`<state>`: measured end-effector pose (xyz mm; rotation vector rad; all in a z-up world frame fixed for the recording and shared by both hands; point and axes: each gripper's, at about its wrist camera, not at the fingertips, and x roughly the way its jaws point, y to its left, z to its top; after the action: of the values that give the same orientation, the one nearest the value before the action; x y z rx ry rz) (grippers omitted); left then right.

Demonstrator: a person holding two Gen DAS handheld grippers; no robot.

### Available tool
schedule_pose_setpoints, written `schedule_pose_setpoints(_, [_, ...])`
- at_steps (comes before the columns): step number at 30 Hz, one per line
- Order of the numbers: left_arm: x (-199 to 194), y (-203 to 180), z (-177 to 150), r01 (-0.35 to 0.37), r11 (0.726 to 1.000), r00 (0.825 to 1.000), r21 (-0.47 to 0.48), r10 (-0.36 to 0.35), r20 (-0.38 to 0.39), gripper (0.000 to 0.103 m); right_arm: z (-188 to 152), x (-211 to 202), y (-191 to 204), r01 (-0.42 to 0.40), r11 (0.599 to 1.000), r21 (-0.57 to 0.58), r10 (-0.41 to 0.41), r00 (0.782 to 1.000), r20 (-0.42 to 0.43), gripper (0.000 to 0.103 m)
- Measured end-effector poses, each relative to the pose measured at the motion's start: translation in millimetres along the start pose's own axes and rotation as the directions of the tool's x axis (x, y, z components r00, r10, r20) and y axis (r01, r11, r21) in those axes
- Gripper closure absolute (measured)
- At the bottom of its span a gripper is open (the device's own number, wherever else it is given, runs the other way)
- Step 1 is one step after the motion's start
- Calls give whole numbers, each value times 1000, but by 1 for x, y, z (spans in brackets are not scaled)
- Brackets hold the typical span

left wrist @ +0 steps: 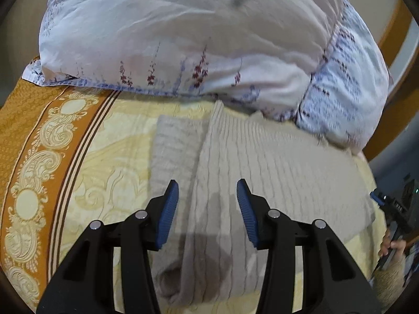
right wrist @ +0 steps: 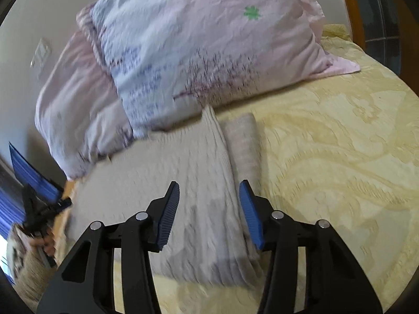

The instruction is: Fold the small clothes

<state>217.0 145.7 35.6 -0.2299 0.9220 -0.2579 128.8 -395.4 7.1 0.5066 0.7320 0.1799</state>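
Note:
A beige ribbed knit garment point(left wrist: 275, 162) point(right wrist: 162, 172) lies folded flat on the bed, with a narrower folded strip point(left wrist: 175, 141) point(right wrist: 243, 141) along one side. My left gripper point(left wrist: 208, 183) hovers over the garment's near edge, jaws apart, blue pads clear of the cloth. My right gripper point(right wrist: 209, 184) is likewise open above the other end of the garment, nothing pinched. Each view catches the other gripper at its edge: the right gripper point(left wrist: 392, 209) in a hand, and the left gripper point(right wrist: 34, 191).
Two pale floral pillows point(left wrist: 170, 34) point(right wrist: 209, 47) lean just behind the garment, touching its far edge. The yellow patterned bedspread point(right wrist: 340, 144) has an orange ornamental border point(left wrist: 31, 130). A wooden headboard point(left wrist: 398, 26) curves behind the pillows.

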Motion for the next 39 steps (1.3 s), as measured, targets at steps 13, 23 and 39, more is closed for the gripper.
schedule_pose_setpoints(13, [4, 0, -21, -11, 999, 999, 32, 12, -45, 65, -18, -2, -4, 84, 995, -57, -85, 996, -11, 73])
schedule_pose_setpoints(23, [2, -1, -32, 16, 999, 998, 40, -13, -58, 76, -30, -5, 9, 104, 985, -135, -106, 994, -6, 89])
schedule_pose_setpoints(39, [-19, 16, -41, 97, 995, 995, 30, -96, -37, 96, -41, -37, 13, 93, 991, -94, -89, 995, 51, 95])
